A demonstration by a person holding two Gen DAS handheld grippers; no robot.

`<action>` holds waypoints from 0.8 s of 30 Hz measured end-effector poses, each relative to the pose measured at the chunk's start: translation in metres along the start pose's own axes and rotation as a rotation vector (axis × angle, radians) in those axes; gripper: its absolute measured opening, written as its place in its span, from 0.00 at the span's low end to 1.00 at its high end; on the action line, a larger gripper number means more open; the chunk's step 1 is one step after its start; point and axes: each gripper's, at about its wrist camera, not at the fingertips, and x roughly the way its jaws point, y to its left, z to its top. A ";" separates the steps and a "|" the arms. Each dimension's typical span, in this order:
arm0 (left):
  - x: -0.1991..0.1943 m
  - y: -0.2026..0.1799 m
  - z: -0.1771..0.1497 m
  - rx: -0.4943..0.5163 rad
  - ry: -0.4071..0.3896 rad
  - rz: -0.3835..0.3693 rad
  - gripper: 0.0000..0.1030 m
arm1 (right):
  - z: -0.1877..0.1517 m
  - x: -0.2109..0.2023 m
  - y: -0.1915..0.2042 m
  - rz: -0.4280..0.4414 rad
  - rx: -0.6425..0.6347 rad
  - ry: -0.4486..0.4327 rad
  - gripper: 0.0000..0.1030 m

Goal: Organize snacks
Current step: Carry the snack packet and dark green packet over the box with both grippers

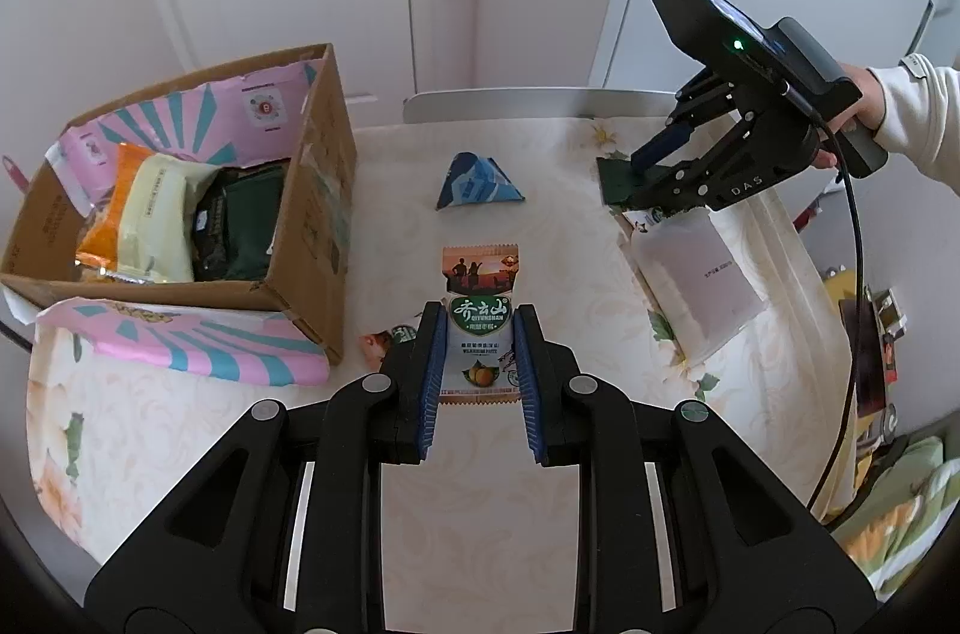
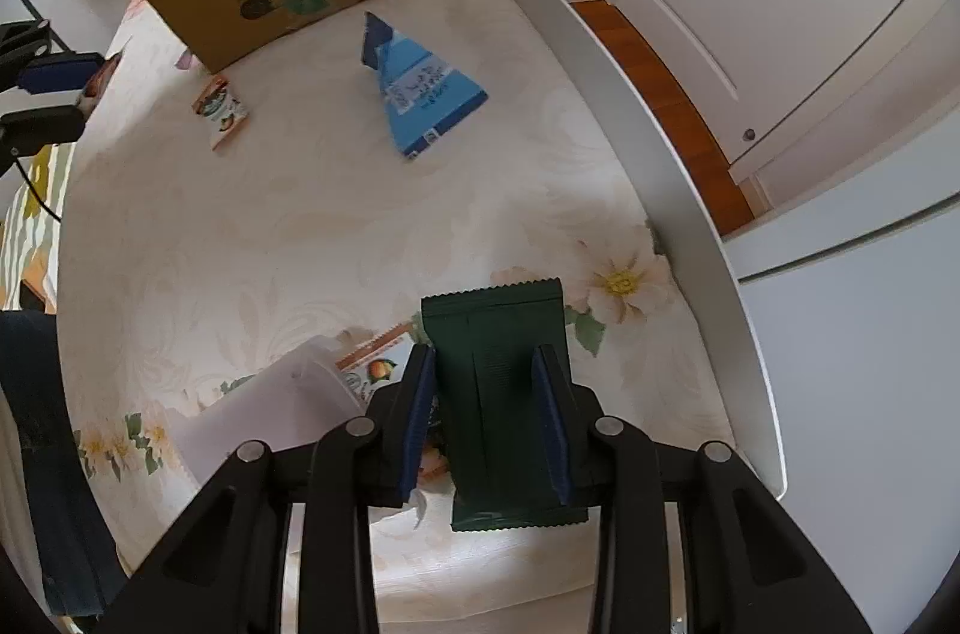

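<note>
Currently, the left gripper has its blue pads pressed on both sides of a small snack sachet, low over the floral table beside the open cardboard box of snacks. The right gripper clamps a dark green packet near the table's far edge. A blue triangular pack lies between them.

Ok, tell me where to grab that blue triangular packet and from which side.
Take the blue triangular packet from above, closing across its narrow dark tip. It lies flat and alone on the tablecloth, and the wide base looks too broad.
</note>
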 end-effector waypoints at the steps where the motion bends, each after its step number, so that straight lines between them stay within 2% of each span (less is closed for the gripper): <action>1: 0.000 0.000 0.000 0.001 -0.002 0.000 0.20 | 0.000 0.000 0.000 -0.003 0.003 0.001 0.30; 3: -0.001 0.000 0.000 0.000 -0.003 0.000 0.20 | 0.002 0.000 -0.004 -0.027 0.003 0.009 0.32; 5: -0.001 0.000 0.000 0.000 -0.004 0.000 0.20 | 0.002 0.000 -0.006 -0.026 0.016 0.017 0.48; 7: -0.001 0.000 0.000 -0.001 -0.005 0.001 0.20 | 0.002 -0.001 -0.006 -0.030 0.021 0.009 0.54; 11: -0.002 0.001 0.000 -0.001 -0.006 0.002 0.20 | -0.003 -0.001 -0.008 -0.047 0.030 0.023 0.54; 18: -0.003 0.001 0.000 0.002 -0.006 0.004 0.20 | -0.016 0.015 -0.034 -0.018 0.058 0.037 0.54; 19: -0.003 0.001 0.000 0.001 -0.006 0.004 0.20 | -0.014 0.017 -0.037 -0.012 0.060 0.037 0.53; 20: -0.003 0.001 0.000 0.002 -0.007 0.004 0.20 | -0.015 0.019 -0.041 0.001 0.062 0.036 0.44; 21: -0.003 0.001 0.000 0.002 -0.007 0.004 0.20 | -0.015 0.020 -0.043 0.021 0.063 0.034 0.40; 24: -0.004 0.000 0.001 0.011 -0.010 0.007 0.20 | -0.013 0.021 -0.046 0.021 0.058 0.037 0.40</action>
